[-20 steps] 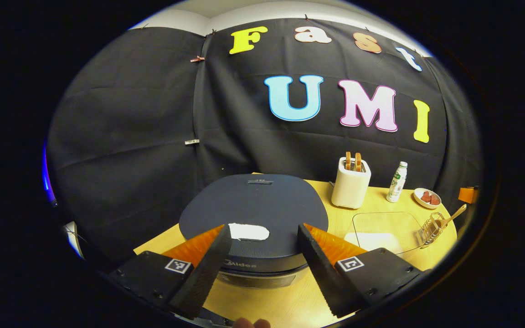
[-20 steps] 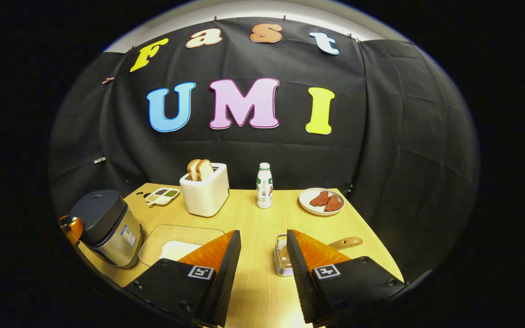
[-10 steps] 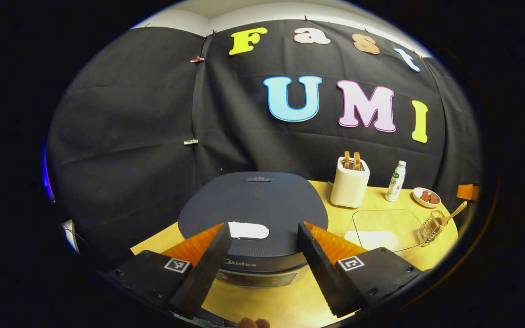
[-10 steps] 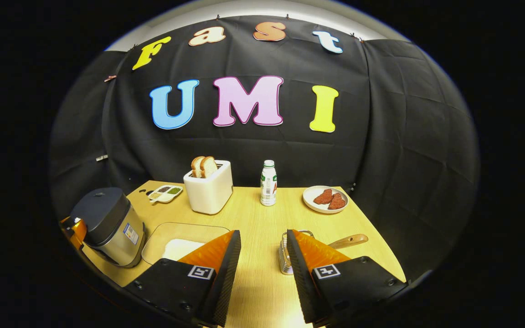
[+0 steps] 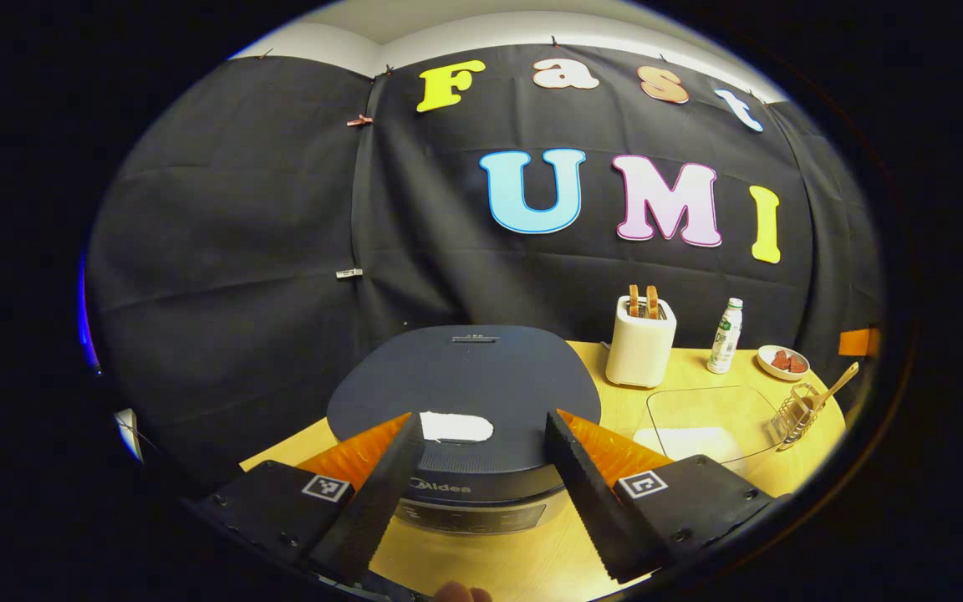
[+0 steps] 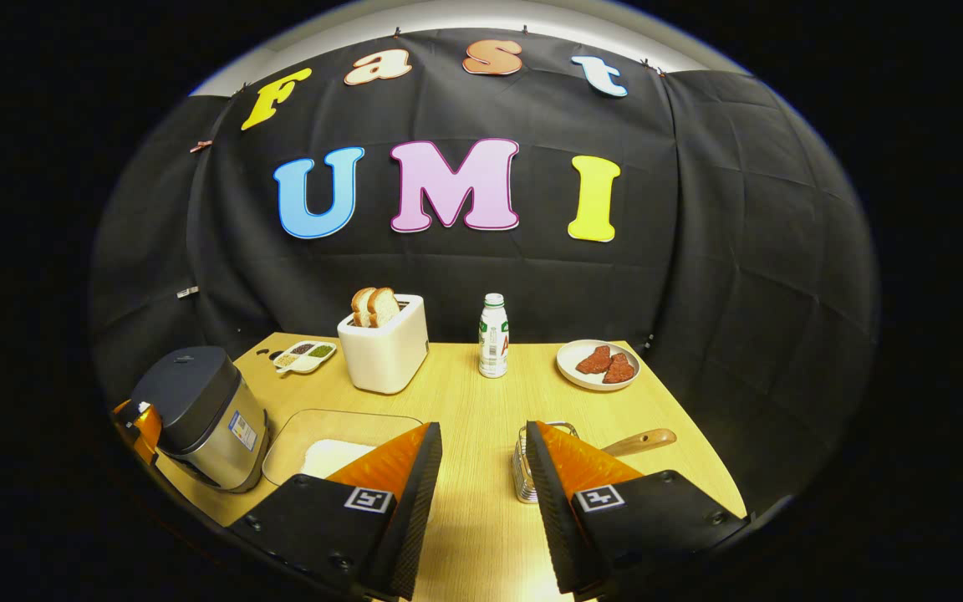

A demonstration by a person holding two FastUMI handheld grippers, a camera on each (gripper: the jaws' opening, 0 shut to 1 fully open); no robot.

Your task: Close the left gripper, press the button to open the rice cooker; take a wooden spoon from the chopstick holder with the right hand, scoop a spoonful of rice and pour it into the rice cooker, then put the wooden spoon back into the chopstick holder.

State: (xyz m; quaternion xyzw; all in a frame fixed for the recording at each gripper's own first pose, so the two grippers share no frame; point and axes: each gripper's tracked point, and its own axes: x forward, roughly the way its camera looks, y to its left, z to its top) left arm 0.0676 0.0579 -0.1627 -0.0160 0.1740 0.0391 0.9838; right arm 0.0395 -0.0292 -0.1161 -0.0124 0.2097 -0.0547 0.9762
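The dark rice cooker (image 5: 465, 393) stands with its lid down straight ahead in the left gripper view, its white button (image 5: 456, 427) at the lid's front. My left gripper (image 5: 477, 439) is open, its fingers either side of that button, a little short of it. In the right gripper view the cooker (image 6: 197, 414) stands at the left. My right gripper (image 6: 481, 456) is open above the table. The wire chopstick holder (image 6: 523, 472) with the wooden spoon (image 6: 640, 441) sits behind its right finger. Rice (image 6: 327, 457) lies in a clear glass dish (image 6: 314, 426).
A white toaster (image 6: 384, 344) with bread, a small bottle (image 6: 493, 336), a plate of red meat (image 6: 598, 366) and a divided dish of grains (image 6: 302, 356) stand along the back of the wooden table (image 6: 465, 401). Black cloth walls close in behind and to both sides.
The left gripper has drawn back and tilted slightly, so the cooker's front panel shows more. The right gripper has shifted a little; both stay open.
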